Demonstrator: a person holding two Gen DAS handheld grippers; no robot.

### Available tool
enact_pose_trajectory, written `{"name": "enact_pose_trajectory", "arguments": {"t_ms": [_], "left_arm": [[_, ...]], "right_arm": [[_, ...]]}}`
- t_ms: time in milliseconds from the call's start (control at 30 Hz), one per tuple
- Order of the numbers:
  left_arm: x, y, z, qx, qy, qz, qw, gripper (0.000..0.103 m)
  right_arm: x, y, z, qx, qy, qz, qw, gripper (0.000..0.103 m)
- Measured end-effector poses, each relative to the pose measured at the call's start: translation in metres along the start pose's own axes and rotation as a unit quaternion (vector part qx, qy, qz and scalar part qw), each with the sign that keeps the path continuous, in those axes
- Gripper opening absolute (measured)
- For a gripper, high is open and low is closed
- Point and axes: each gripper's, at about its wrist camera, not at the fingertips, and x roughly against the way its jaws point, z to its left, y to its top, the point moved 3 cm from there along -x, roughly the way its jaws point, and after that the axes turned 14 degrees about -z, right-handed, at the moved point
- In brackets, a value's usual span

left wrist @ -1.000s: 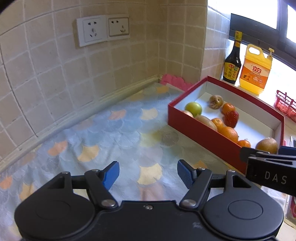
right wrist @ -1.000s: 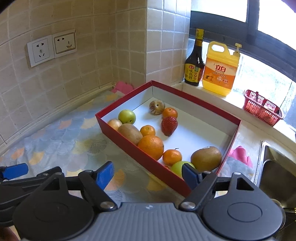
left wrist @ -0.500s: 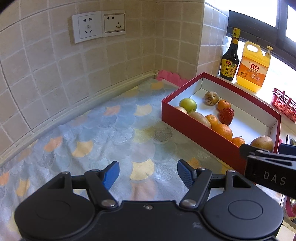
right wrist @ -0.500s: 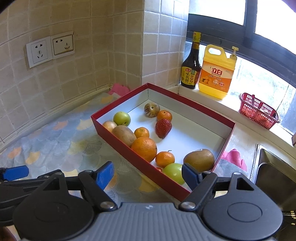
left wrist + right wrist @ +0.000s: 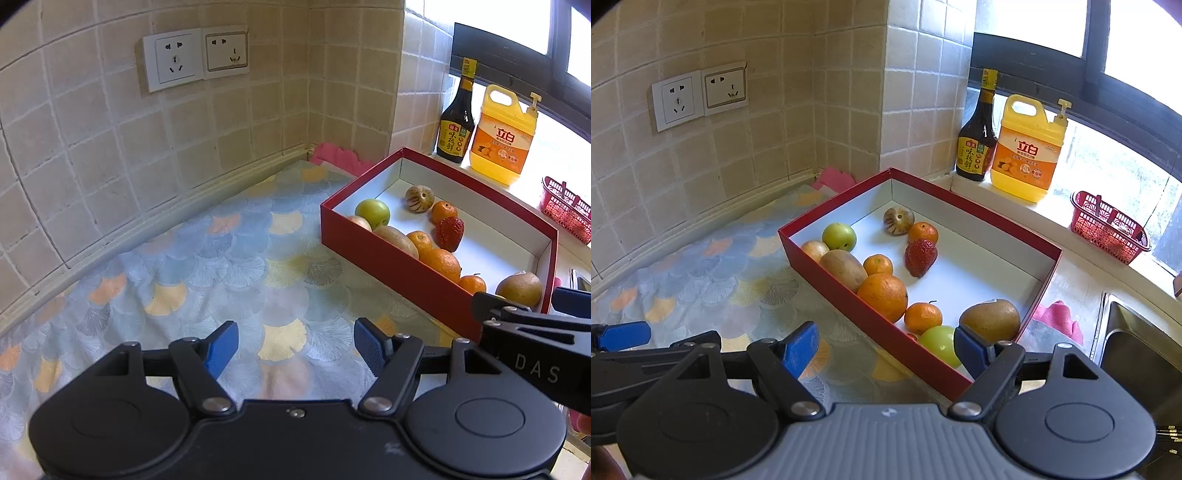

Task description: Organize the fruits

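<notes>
Nearest, the left gripper (image 5: 293,341) is being held wide open above a patterned cloth (image 5: 229,266), with nothing between its blue fingers. Beside it, the right gripper (image 5: 886,347) is likewise being held wide open and empty, just before the near corner of a red box (image 5: 975,218). Inside the box, fruits are lying loose: a large orange (image 5: 882,297), a strawberry (image 5: 921,257), a green apple (image 5: 839,236). Farther back, a dark bottle (image 5: 978,142) and a yellow jug (image 5: 1028,151) are standing on the sill.

Bright daylight from blown-out window (image 5: 1126,29), sharp focus, fisheye bending, dark vignetted corners
</notes>
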Motion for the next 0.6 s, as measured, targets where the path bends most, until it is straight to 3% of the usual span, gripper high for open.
{"name": "enact_pose_trajectory", "arguments": {"t_ms": [600], "left_arm": [[-0.0033,0.0005,-0.0007,-0.004,0.003,0.002,1.0,0.082]], "right_arm": [[-0.0047,-0.0024,-0.0031,0.0,0.003,0.007,1.0,0.082]]}}
